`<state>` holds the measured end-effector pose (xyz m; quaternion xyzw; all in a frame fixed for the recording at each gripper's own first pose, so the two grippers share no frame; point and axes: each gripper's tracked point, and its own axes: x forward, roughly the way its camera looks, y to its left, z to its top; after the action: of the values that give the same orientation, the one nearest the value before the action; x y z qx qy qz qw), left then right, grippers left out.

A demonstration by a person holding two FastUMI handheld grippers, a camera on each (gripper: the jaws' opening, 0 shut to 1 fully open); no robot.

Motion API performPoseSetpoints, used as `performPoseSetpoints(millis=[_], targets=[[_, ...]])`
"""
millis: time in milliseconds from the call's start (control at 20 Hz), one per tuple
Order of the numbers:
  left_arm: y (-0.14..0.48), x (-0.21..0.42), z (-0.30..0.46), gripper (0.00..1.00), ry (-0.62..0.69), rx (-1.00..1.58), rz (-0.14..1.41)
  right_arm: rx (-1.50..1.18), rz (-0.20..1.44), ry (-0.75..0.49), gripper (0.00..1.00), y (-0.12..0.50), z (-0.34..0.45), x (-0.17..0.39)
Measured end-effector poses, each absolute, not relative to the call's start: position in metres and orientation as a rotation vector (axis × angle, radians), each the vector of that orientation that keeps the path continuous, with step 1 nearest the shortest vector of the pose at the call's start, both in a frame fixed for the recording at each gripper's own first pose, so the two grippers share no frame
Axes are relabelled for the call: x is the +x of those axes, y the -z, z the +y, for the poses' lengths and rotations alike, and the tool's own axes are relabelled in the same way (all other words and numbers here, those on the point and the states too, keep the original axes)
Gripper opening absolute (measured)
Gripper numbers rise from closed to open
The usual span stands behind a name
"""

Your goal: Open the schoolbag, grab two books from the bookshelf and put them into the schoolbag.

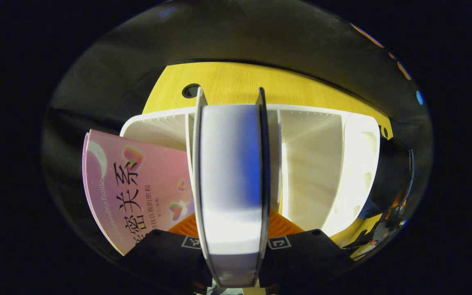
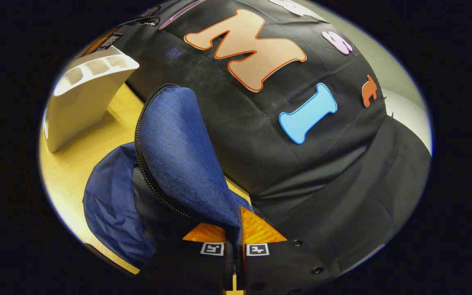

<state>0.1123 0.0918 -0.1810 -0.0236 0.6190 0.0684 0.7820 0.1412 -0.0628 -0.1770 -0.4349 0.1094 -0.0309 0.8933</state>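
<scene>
In the left gripper view a thick book [image 1: 231, 184] stands edge-on between my fingers, its white page block facing me; my left gripper [image 1: 232, 239] is shut on it, just in front of the white bookshelf [image 1: 322, 164]. A pink book [image 1: 137, 188] leans to the left against the shelf. In the right gripper view the dark blue schoolbag [image 2: 170, 164] lies on the wooden table [image 2: 92, 143], unzipped, its flap lifted upright. My right gripper [image 2: 234, 237] is shut on the flap's edge, holding the bag open.
The white bookshelf [image 2: 84, 90] stands at the upper left of the right gripper view, on the table behind the bag. The yellow tabletop [image 1: 236, 84] runs behind the shelf to the black cloth wall [image 2: 301, 164].
</scene>
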Motion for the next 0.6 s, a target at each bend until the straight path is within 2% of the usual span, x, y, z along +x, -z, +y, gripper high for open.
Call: performPoseSetpoints(millis=[350,600], targets=[[0.182,0.102,0.084,0.41,-0.197,-0.088,1.408,-0.911,0.231,0.060,0.06,0.177,-0.063,0.138],[0.167,0.086,0.065,0.40,-0.176,-0.166,1.434,-0.906,0.230,0.054,0.06,0.174,-0.065,0.134]])
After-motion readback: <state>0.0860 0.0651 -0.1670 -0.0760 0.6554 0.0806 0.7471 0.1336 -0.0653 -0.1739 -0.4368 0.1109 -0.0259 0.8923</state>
